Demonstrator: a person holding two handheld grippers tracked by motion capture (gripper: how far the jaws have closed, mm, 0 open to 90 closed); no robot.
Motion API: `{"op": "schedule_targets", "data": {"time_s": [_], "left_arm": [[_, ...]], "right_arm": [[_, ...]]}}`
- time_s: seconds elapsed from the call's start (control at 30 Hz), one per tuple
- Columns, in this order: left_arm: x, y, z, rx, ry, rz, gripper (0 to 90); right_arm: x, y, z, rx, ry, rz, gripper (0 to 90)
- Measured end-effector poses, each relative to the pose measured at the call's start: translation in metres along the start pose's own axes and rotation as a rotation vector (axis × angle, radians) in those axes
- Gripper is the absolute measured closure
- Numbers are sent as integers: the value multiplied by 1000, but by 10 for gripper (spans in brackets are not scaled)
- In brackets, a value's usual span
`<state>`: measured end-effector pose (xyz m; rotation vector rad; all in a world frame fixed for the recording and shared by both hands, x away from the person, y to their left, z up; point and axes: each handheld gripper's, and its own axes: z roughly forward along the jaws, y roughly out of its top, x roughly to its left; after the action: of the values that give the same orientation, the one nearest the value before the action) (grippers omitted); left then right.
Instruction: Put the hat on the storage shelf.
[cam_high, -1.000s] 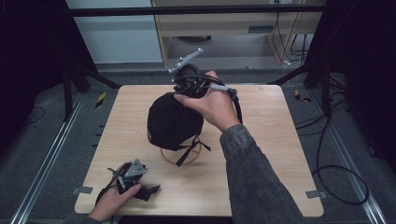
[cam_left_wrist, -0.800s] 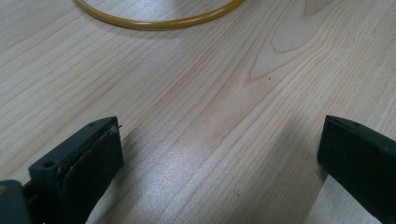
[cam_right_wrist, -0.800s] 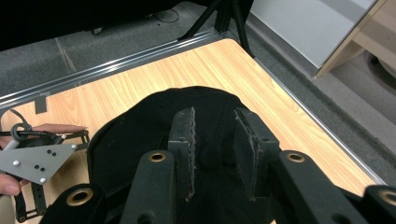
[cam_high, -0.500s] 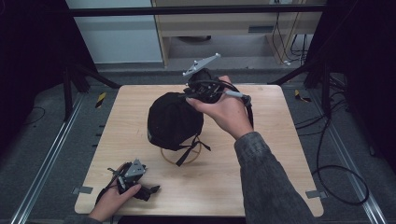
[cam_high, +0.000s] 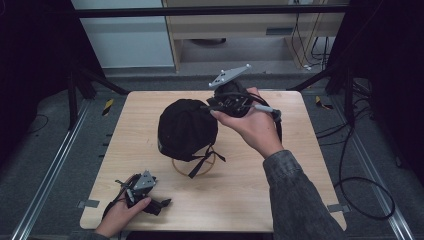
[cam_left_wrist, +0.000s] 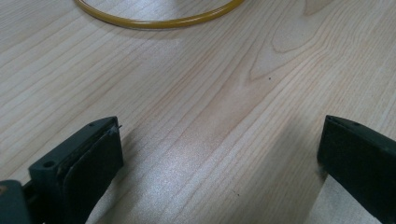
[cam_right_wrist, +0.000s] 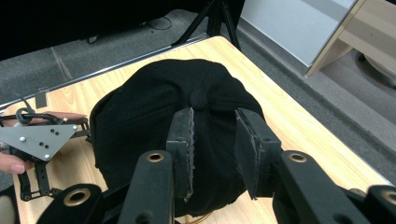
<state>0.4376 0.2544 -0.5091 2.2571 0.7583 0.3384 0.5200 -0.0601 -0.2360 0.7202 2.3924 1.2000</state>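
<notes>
A black fabric cap (cam_high: 186, 129) with dangling straps is seen at the middle of the light wooden table (cam_high: 300, 165), set over a thin yellow ring (cam_left_wrist: 159, 21). The right gripper (cam_right_wrist: 214, 140) is held above the cap's far-right side, its jaws narrowed to a small gap with nothing gripped between them. The left gripper (cam_high: 150, 197) is rested near the table's near-left corner, its jaws spread wide and empty over bare wood.

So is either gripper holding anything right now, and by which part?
Nothing is held. The right gripper hovers above the black cap with a gap between its jaws; the left gripper is open over bare table.
</notes>
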Motion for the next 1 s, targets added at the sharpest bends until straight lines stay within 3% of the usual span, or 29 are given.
{"op": "schedule_targets", "data": {"time_s": [0.43, 0.83, 1.0], "left_arm": [[0, 0, 0, 0, 0, 0, 0], [0, 0, 0, 0, 0, 0, 0], [0, 0, 0, -1, 0, 0, 0]], "right_arm": [[-2, -9, -9, -18, -24, 20, 556], [-3, -26, -23, -3, -80, 42, 358], [-5, -34, -32, -14, -120, 60, 215]]}}
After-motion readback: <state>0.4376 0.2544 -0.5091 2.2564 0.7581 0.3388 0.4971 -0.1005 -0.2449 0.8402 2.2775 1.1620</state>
